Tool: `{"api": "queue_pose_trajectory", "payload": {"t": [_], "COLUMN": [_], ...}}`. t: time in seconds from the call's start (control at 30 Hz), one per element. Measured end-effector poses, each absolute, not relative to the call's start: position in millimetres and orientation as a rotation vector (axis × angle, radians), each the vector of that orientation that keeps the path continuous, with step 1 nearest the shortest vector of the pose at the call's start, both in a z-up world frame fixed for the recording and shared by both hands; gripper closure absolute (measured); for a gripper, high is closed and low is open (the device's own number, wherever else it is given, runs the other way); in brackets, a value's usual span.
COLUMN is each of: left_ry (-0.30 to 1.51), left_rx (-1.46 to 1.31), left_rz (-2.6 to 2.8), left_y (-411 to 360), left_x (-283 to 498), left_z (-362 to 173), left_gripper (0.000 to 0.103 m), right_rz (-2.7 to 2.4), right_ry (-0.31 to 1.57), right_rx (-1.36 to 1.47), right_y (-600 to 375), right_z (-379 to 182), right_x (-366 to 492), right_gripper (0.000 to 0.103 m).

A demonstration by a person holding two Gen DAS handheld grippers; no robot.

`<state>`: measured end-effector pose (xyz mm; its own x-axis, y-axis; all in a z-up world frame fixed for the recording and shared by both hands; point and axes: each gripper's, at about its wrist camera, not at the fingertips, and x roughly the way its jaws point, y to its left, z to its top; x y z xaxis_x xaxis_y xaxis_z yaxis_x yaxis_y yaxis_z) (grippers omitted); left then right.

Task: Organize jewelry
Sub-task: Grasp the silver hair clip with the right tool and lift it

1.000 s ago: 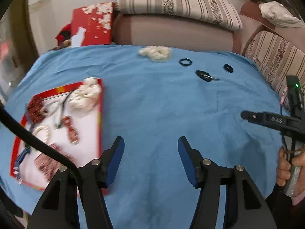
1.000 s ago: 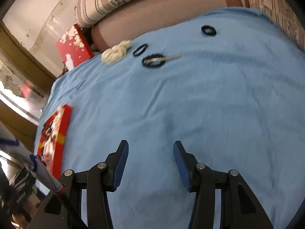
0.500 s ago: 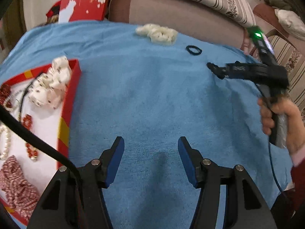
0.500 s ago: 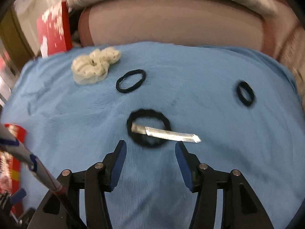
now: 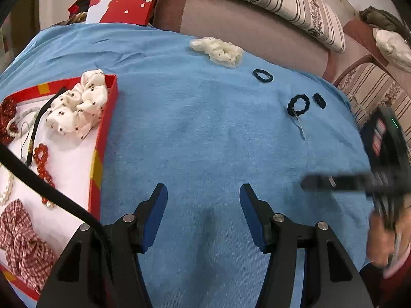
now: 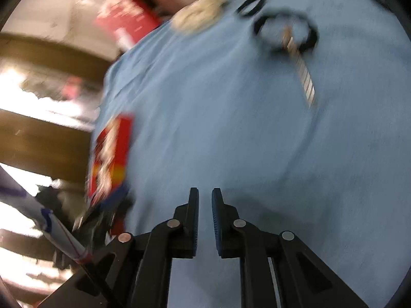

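Red shallow cardboard tray (image 5: 102,138) at the left of the blue terry-cloth-covered table (image 5: 205,141) already held scrunchies and beads; a striped sofa stood behind. Black crinkled hair tie with a silver metal clip (image 6: 303,59) lay far right, untouched. Right gripper (image 6: 205,213) was closing on nothing, well short, so reopen, straddle the clip; left gripper (image 5: 203,205) sat open, empty.

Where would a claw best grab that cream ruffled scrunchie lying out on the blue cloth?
Probably across one puffy lobe of the cream scrunchie, coming straight down from above. It lies flat and soft on the blue cloth, so its raised ruffles give the pads something to pinch.
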<state>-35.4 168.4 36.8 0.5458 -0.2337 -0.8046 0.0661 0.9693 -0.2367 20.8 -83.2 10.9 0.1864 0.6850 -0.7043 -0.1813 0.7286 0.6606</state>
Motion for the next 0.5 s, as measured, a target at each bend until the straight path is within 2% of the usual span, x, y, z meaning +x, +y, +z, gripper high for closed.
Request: {"api": "queue_pose_trajectory", "payload": {"t": [0.03,0.07,0.2,0.37,0.5], "left_ry": [0.981,0.985,0.996,0.987,0.986], "left_rx": [-0.194,-0.204,-0.230,-0.210,-0.223], "left_rz": [-0.178,-0.177,-0.179,-0.192,-0.200], "left_y": [169.7,170.2,170.5,167.6,167.5], "left_x": [-37.0,-37.8,-40.6,-40.8,-35.4], "left_z": [36.3,35.1,31.9,29.0,28.2], "left_gripper": [0.046,0.046,0.046,0.046,0.046], "right_rz": [0.596,0.534,0.251,0.189,0.190], "right_ry": [1.196,1.152,0.980,0.961,1.026], "right_rx": [0.440,0.388,0.191,0.170,0.224], "right_y": [-87.0,-90.8,-109.4,-112.0,-105.0], "right_z": [17.7,23.8,41.9,40.3,25.0], "right_x": [10.0,4.8,12.9,65.2,103.9], "right_gripper": [0.074,0.070,0.066,0.065,0.065]}}
